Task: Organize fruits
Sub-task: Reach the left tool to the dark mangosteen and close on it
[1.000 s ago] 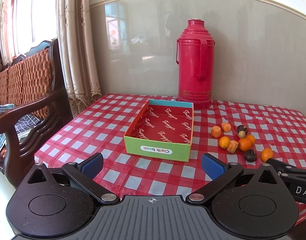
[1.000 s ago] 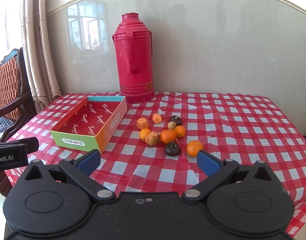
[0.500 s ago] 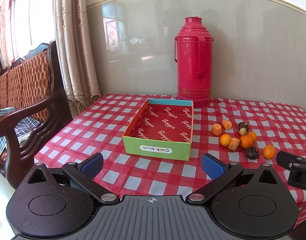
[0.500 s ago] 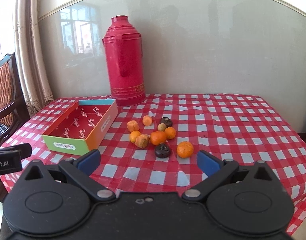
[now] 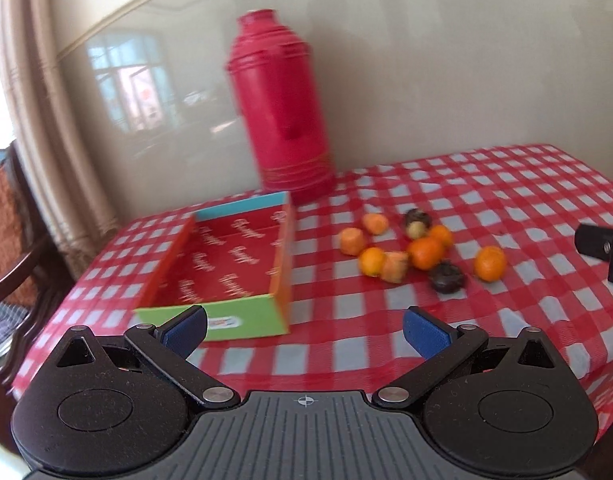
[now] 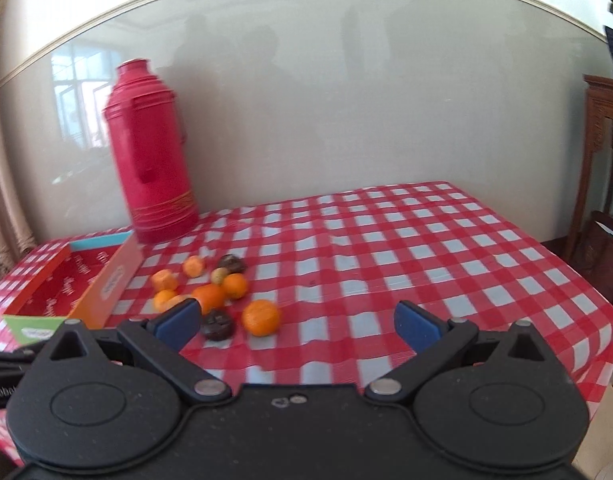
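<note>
An open cardboard box [image 5: 230,264] with a red inside and a green front stands on the checked tablecloth; it also shows in the right wrist view [image 6: 58,292]. Right of it lies a cluster of fruit: several oranges [image 5: 425,253] [image 6: 261,317], orange chunks [image 5: 352,241] and dark round fruits [image 5: 446,277] [image 6: 217,323]. My left gripper [image 5: 305,331] is open and empty, near the table's front edge before the box. My right gripper [image 6: 296,325] is open and empty, in front of the fruit. Part of the right gripper [image 5: 602,245] shows at the left view's right edge.
A tall red thermos [image 5: 284,108] [image 6: 152,152] stands at the back by the wall, behind the box. A wooden chair [image 5: 10,240] and a curtain are at the left. A dark wooden cabinet [image 6: 602,152] stands right of the table.
Both views have swung right and tilted, with motion blur. The box and fruit now sit further left in both views. Both grippers stay open and empty.
</note>
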`<state>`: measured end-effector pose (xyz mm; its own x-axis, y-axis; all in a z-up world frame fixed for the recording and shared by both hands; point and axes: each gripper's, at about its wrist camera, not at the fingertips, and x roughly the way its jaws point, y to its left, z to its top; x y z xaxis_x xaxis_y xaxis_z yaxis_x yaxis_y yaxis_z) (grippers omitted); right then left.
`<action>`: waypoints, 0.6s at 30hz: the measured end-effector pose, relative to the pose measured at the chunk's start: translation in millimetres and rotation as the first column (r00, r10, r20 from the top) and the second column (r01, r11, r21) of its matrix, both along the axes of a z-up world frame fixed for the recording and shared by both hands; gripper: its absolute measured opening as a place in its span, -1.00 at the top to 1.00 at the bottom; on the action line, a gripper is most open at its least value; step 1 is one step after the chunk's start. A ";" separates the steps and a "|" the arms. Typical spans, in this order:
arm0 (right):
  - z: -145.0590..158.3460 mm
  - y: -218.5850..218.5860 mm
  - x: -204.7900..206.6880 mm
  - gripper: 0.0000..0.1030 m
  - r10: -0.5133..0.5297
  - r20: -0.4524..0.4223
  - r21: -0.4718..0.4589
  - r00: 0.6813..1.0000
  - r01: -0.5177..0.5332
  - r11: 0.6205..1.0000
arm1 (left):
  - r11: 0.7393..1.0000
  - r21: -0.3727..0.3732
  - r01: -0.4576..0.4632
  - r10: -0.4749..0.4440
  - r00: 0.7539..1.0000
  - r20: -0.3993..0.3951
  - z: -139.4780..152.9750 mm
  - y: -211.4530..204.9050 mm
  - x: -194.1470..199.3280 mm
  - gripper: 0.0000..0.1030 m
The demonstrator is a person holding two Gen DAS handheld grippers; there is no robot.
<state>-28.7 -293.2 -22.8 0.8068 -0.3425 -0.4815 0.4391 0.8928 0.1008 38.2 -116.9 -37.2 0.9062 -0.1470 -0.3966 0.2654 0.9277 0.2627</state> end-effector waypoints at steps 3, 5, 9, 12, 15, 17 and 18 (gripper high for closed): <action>-7.4 -18.7 0.1 -0.89 -0.056 0.013 -0.018 0.998 0.056 0.998 | 0.997 0.038 0.063 -0.060 0.995 -0.077 -16.3 -30.0 8.9 -1.00; -12.2 -28.3 3.5 -0.89 -0.088 0.018 -0.034 0.996 0.089 0.995 | 0.992 0.073 0.102 -0.091 0.986 -0.142 -33.4 -49.4 17.5 -1.00; -21.2 -48.7 2.9 -0.89 -0.139 0.040 -0.054 0.989 0.141 0.989 | 0.984 0.090 0.151 -0.132 0.972 -0.194 -54.1 -75.9 32.0 -1.00; -26.9 -62.1 2.0 -0.89 -0.162 0.060 -0.037 0.985 0.164 0.986 | 0.983 0.073 0.168 -0.150 0.967 -0.207 -63.0 -89.4 44.0 -0.99; -32.5 -68.6 1.6 -0.89 -0.179 0.084 -0.035 0.980 0.182 0.983 | 0.981 0.067 0.182 -0.165 0.964 -0.208 -68.9 -99.5 52.0 -0.99; -34.7 -69.9 2.5 -0.89 -0.186 0.087 -0.041 0.979 0.191 0.981 | 0.979 0.066 0.195 -0.178 0.963 -0.204 -73.2 -105.5 56.3 -0.98; -35.1 -69.8 2.9 -0.89 -0.188 0.087 -0.045 0.978 0.193 0.980 | 0.977 0.065 0.201 -0.184 0.962 -0.204 -74.9 -107.6 57.7 -0.81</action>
